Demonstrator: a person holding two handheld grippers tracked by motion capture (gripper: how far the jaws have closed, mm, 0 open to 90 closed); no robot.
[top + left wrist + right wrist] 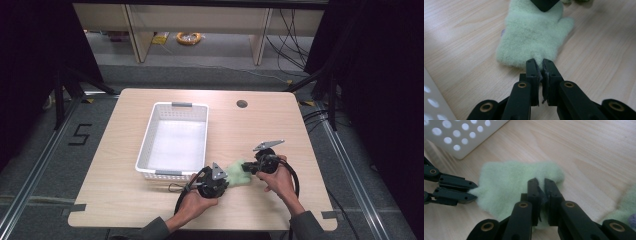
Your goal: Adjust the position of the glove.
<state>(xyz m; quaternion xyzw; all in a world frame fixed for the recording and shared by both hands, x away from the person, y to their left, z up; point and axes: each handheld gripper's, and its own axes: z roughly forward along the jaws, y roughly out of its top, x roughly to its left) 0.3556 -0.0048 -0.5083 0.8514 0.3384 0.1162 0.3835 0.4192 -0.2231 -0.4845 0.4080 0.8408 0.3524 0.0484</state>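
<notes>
A pale wood worktop [150, 200] stands on grey floor [45, 165] in a dark room. The white basket [146, 145] on it holds nothing. Just beside its near end lies a green mitten [238, 172], pinched at opposite edges by the closed fingers of the left gripper [226, 181] and the right gripper [248, 168].

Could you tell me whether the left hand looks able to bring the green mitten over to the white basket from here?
Probably yes: the left tongs grip the green mitten, and bare table lies toward the white basket.
</notes>
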